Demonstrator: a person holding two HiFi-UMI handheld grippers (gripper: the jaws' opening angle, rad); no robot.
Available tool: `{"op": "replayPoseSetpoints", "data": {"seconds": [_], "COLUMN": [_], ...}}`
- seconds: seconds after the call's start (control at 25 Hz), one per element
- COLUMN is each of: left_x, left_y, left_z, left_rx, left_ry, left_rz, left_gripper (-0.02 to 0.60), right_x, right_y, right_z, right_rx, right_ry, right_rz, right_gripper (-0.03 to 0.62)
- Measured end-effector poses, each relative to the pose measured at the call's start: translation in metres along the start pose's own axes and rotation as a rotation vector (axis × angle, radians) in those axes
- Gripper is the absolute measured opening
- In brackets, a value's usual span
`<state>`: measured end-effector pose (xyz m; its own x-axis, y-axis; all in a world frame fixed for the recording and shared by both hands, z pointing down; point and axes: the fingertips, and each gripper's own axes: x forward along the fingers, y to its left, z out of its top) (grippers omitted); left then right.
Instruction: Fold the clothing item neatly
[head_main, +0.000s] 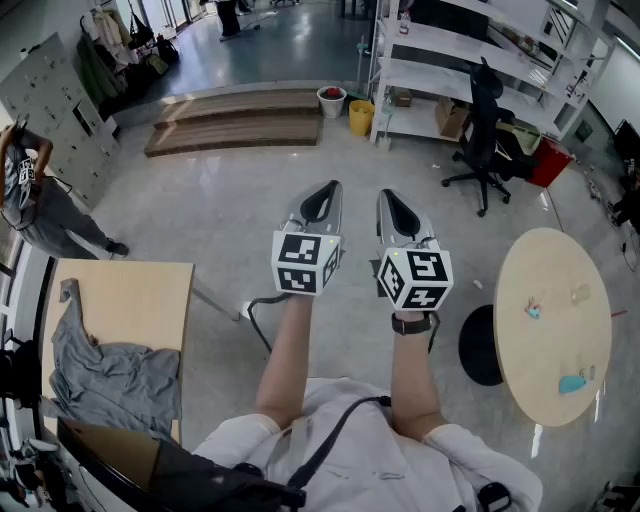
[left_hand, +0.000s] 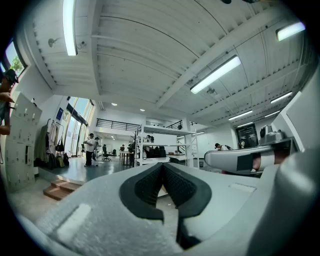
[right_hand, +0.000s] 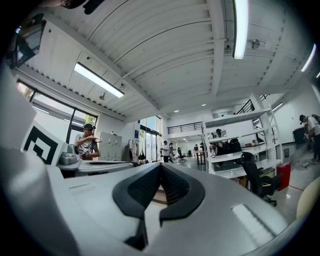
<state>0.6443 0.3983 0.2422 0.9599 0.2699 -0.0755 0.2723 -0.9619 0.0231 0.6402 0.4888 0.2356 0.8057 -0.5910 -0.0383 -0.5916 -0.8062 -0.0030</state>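
Head view, looking steeply down: the person's forearms reach forward side by side above the grey concrete floor (head_main: 200, 210), each hand carrying a grey two-jaw tool topped by a cube with black-and-white square markers. Left tool (head_main: 325, 192) — jaws pressed together, nothing between the black ribbed pads. Right tool (head_main: 393, 200) — likewise pressed together and empty (in each tool's own view the pads meet at the tips and point out across the room). The two tools are held just beside each other, touching no object. The task's thing, a crumpled grey cloth garment (head_main: 110, 370), lies well to the person's left on a rectangular light wooden counter (head_main: 130, 295). At right stands a round pale wooden counter (head_main: 555, 300). Beyond it are a black swivel office chair (head_main: 485, 130) and white metal shelving (head_main: 430, 75).
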Motion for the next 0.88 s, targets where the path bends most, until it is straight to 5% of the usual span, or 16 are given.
{"op": "replayPoseSetpoints", "data": {"seconds": [0.4,0.64,0.88], "left_x": [0.006,-0.020,-0.066], "left_y": [-0.042,-0.040,-0.027], "left_z": [-0.020,-0.048,-0.067], "left_rx": [0.011,-0.004,-0.012], "left_ry": [0.054,0.109,0.165], "left_rz": [0.024,0.115,0.266], "left_gripper": [0.000,0.000,0.000], "right_x": [-0.029,-0.048,-0.049], "right_y": [-0.030,-0.040,0.003], "right_z": [-0.011,-0.031,-0.054], "right_rx": [0.018,0.053,0.115], "right_ry": [0.032,0.055,0.097], "right_rz": [0.030,0.071,0.238], "right_gripper": [0.005,0.005,0.005]}}
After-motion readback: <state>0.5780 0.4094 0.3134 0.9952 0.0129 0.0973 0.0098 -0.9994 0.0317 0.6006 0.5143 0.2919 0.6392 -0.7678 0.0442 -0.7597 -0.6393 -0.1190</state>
